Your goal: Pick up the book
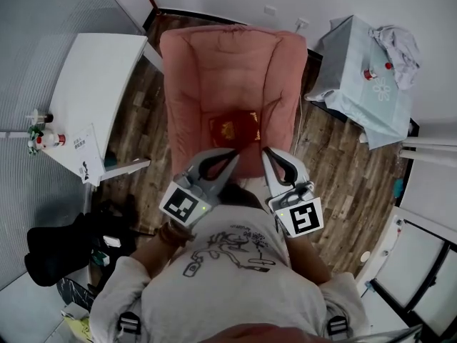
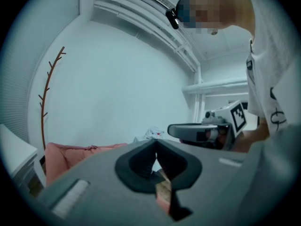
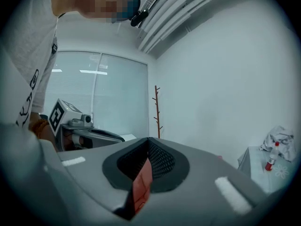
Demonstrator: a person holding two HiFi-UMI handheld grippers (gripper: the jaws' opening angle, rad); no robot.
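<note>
A dark red book (image 1: 234,128) with a gold emblem lies flat on the seat of the pink armchair (image 1: 187,84). My left gripper (image 1: 233,153) hangs just in front of the book's near left corner, jaws shut and empty. Close beside it, my right gripper (image 1: 265,151) is off the book's near right corner, also shut with nothing held. In the left gripper view the shut tips (image 2: 156,142) point over the armchair (image 2: 66,155), with the other gripper (image 2: 207,128) at right. The right gripper view shows its shut tips (image 3: 148,141) and the other gripper (image 3: 77,126) at left.
A white table (image 1: 96,91) with small bottles and a paper stands left of the armchair. A cloth-covered table (image 1: 364,84) with bottles and crumpled fabric is at right. A black bag (image 1: 64,249) lies on the wooden floor (image 1: 335,177). A bare-branch coat stand (image 3: 157,112) is by the wall.
</note>
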